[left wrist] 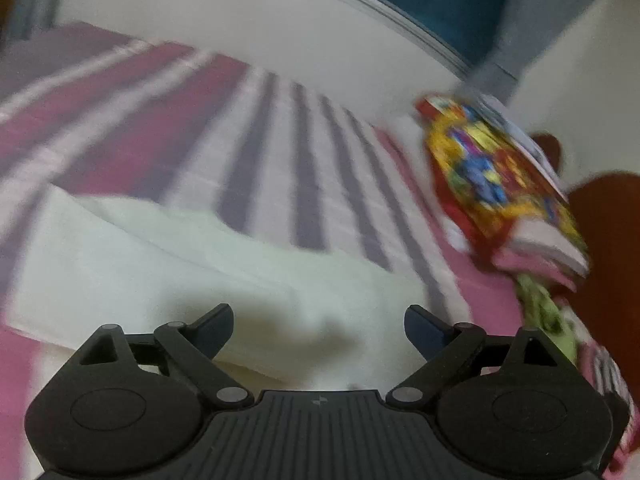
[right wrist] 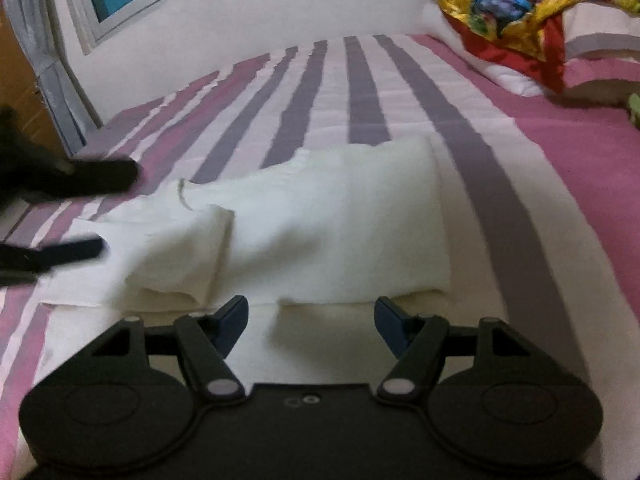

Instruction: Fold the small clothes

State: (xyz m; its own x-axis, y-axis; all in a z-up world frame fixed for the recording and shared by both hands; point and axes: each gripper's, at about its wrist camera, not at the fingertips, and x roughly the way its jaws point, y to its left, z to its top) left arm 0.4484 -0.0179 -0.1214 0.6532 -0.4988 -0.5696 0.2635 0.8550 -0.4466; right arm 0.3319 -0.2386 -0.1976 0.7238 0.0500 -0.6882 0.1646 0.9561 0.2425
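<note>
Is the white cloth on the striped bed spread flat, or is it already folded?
Partly folded. The white cloth has its left part doubled over, forming a thick rolled edge, while the rest lies flat on the bed.

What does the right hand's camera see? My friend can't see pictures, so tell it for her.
A white cloth, partly folded, lies on a bed with a pink and purple striped sheet. The right gripper hangs open just before it, holding nothing, and the left gripper is open at the cloth's left end.

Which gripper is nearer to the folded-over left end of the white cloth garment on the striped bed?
Left. The left gripper, jaws open, is right beside the folded-over end of the white cloth garment; the right gripper, open too, is nearer its middle edge.
</note>
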